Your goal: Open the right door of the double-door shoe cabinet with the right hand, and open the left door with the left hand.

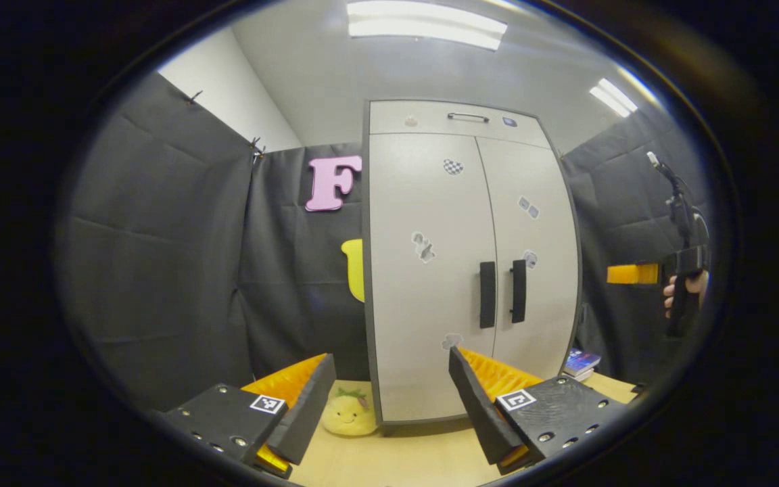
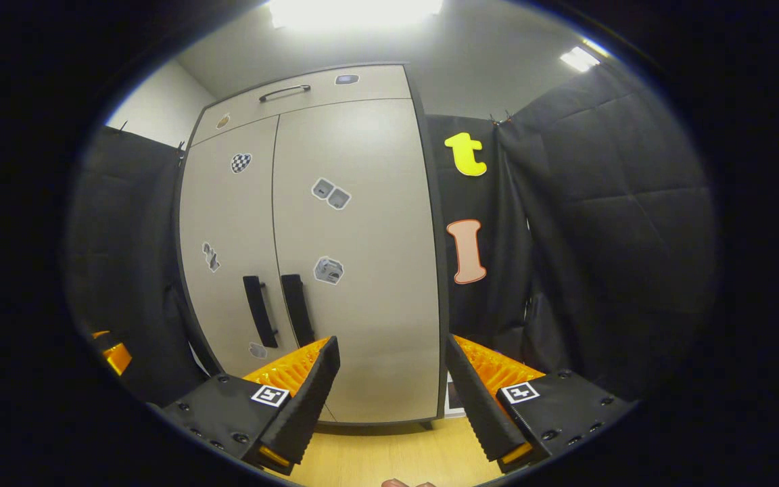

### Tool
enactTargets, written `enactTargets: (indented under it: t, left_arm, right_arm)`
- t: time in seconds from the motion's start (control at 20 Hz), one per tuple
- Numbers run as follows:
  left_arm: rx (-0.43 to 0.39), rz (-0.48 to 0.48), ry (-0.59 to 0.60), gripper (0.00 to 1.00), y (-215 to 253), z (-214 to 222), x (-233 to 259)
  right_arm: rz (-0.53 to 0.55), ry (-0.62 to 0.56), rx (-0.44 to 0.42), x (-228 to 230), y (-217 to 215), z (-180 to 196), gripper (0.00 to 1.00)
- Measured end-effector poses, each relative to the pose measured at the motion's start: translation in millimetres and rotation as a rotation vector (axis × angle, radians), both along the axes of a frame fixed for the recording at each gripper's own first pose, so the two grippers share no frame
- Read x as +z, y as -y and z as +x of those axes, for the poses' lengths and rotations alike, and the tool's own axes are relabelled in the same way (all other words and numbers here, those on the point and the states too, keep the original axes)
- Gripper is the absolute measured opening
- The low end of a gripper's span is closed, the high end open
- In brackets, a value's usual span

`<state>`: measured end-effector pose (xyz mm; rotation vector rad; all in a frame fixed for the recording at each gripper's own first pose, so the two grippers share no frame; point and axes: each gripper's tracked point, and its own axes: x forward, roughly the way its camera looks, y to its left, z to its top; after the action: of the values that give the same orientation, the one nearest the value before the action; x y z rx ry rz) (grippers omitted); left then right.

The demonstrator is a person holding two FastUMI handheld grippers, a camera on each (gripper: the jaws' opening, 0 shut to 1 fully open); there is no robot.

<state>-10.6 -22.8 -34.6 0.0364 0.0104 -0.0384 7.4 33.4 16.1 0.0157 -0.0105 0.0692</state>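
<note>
Both doors shut, both tongs spread wide, gripping nothing.

I see the shoe cabinet [image 1: 470, 257] standing upright on the pale wooden tabletop [image 1: 403, 460]: smooth matte panels, rounded corners, small stickers. Left door [image 1: 427, 270] and right door [image 2: 356, 257] meet at two vertical bar handles [image 1: 501, 294]. Left tongs [image 1: 389, 406] and right tongs [image 2: 393, 399] sit well apart from it, ribbed inner faces. Soft plush toy [image 1: 349, 414] beside the cabinet base.

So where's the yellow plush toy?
In the left gripper view, the toy sits on the floor at the cabinet's bottom left corner, by the black cloth wall, seen between the open left tongs.
</note>
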Motion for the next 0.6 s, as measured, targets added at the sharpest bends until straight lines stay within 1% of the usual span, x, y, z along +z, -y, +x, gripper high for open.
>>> enactTargets:
  t: [0.05,0.1,0.2,0.3,0.45,0.6]
  left_arm:
    - [0.013,0.002,-0.006,0.97,-2,-1,-7]
    - [0.024,-0.004,-0.015,0.99,-4,-3,-14]
    - [0.034,-0.027,-0.035,0.98,-6,-8,-29]
    - [0.048,-0.025,-0.053,0.99,-12,-12,-43]
    - [0.074,-0.003,-0.086,0.98,-23,-24,-63]
    - [0.103,-0.015,-0.105,0.97,-36,-36,-77]
  right_arm:
    - [-0.002,0.006,0.012,5,-6,3,0.98]
    - [-0.004,0.012,0.025,11,-14,5,0.98]
    - [-0.011,0.036,0.054,25,-30,10,0.98]
    - [-0.021,0.067,0.074,38,-44,16,0.98]
    - [-0.027,0.099,0.097,52,-65,32,0.97]
    - [-0.029,0.105,0.110,57,-83,53,0.98]
